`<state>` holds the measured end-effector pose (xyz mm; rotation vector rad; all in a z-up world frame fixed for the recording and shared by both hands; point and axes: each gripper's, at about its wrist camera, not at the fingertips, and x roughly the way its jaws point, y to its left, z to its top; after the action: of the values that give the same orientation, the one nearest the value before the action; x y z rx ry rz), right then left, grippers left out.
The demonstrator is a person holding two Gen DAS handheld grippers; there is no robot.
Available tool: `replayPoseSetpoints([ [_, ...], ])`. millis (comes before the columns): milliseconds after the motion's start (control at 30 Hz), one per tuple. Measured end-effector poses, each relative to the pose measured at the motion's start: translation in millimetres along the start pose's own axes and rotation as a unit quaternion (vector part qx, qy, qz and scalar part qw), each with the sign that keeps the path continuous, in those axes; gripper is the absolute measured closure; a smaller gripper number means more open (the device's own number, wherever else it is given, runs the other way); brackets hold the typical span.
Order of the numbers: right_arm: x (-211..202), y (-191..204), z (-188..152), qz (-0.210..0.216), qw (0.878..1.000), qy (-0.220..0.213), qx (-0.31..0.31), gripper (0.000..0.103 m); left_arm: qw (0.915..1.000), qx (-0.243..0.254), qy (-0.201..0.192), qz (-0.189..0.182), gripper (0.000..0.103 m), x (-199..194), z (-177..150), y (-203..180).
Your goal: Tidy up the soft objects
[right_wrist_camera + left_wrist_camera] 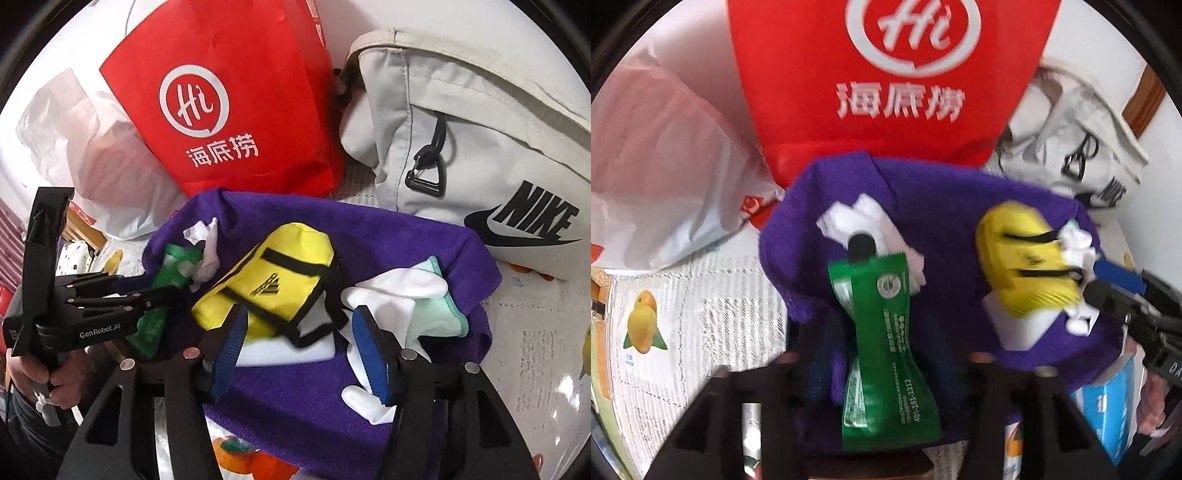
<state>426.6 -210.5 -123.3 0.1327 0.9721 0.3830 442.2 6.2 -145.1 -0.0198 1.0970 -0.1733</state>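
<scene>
On the purple towel (369,236) spread over the bench (532,332), in front of the red bag (229,103) and the grey Nike bag (480,122), we have a heap of soft things. The yellow pouch (280,273) lies at the towel's middle, propped on a white foam block (295,354); a white sock (399,295) with a mint cuff lies just right of the pouch, crumpled tissue (207,251) sits at the towel's back left, and a green sachet (882,332) lies along its left side. Our right hand-held gripper (299,350) stands open, its blue pads either side of the pouch's near corner and the block, pressing on neither. Our left hand-held gripper (879,369) also looks open, the sachet lying loose between its dark fingers; the blur leaves some doubt there. We judge everything here light and limp. The pouch is thin fabric with black straps and should fold wherever we pinch it, so a strap or a seamed edge looks the surest hold. The sock will drape and trail; we would take it by the cuff. The sachet's film is slick and crinkly, best nipped at its crimped end. The tissue tears easily, so a gentle squeeze on the wad suits it.
</scene>
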Motion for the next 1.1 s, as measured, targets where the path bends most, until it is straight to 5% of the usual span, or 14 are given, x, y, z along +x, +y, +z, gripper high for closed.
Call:
replayPoseSetpoints([
  [433, -38.6, 14.6, -24.2, 0.005, 1.000, -0.011, -0.001, 0.044, 0.9995, -0.002, -0.031, 0.013, 0.037, -53.3, -10.4, 4.2],
  [1100, -138.8, 62.0, -146.9, 0.004, 0.999, -0.033, -0.006, 0.044, 0.9994, -0.013, -0.027, 0.016, 0.037, -139.7, -144.8, 8.7],
])
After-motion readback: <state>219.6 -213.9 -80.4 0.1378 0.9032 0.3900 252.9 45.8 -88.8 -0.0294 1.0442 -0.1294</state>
